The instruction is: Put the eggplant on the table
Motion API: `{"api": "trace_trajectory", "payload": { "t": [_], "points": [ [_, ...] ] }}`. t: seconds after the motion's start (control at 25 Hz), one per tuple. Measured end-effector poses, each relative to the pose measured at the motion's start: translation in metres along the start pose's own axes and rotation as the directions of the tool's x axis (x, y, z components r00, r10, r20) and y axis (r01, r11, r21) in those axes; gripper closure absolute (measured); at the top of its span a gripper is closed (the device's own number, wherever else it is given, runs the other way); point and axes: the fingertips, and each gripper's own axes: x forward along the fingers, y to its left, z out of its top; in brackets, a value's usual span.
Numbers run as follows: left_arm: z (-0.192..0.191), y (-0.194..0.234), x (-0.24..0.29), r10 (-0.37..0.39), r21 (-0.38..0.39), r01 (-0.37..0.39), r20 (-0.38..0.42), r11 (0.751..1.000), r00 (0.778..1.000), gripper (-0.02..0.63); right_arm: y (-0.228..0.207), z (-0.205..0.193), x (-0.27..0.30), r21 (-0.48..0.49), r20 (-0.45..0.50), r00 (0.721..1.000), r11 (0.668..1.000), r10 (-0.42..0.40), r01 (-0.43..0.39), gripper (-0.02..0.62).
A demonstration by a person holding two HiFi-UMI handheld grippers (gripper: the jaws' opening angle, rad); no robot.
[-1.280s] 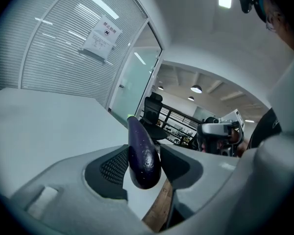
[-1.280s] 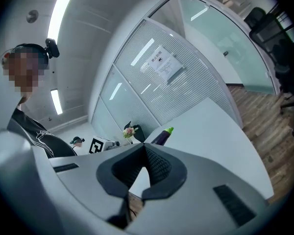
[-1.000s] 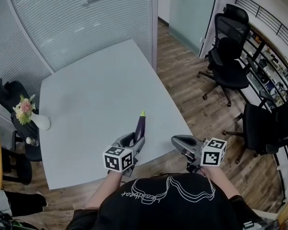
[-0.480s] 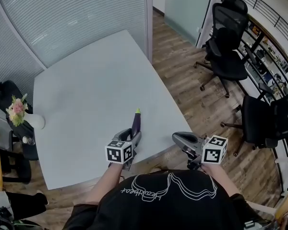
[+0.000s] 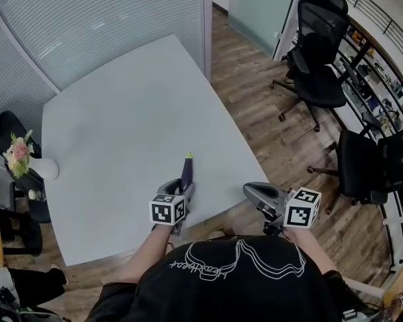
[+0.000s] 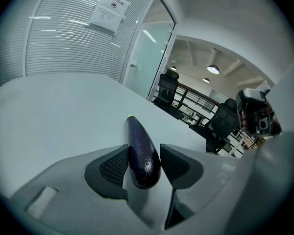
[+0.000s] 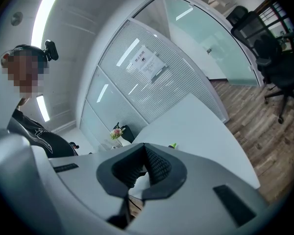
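A dark purple eggplant (image 5: 186,172) with a green tip sticks forward out of my left gripper (image 5: 182,188), low over the near part of the pale grey table (image 5: 121,106). In the left gripper view the eggplant (image 6: 140,143) sits between both pads, and the left gripper (image 6: 143,151) is shut on its thick end. Whether its tip touches the table I cannot tell. My right gripper (image 5: 253,191) hovers just off the table's near right edge, shut with nothing in it. Only the eggplant's green tip (image 7: 172,145) shows above the right gripper (image 7: 144,148).
A white vase of flowers (image 5: 28,161) stands at the table's left edge beside a black chair (image 5: 3,129). Black office chairs (image 5: 319,52) (image 5: 373,173) stand on the wooden floor to the right. A ribbed glass wall (image 5: 87,19) closes off the far side.
My left gripper has sunk toward the table with the eggplant still in it. The right gripper has hardly moved.
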Motion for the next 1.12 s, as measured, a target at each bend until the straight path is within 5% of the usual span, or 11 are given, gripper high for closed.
{"api": "trace_trajectory", "payload": {
  "t": [0.44, 1.12],
  "points": [
    [-0.016, 0.005, 0.013, 0.031, -0.01, -0.031, -0.062, 0.999, 0.998, 0.397, -0.001, 0.0, 0.001, 0.0, 0.001, 1.0, 1.0, -0.001, 0.001, 0.587],
    [0.001, 0.008, -0.01, 0.012, -0.017, -0.012, 0.03, 1.0, 0.999, 0.341, 0.005, -0.008, 0.002, -0.014, -0.014, 1.0, 1.0, -0.015, 0.015, 0.588]
  ]
}}
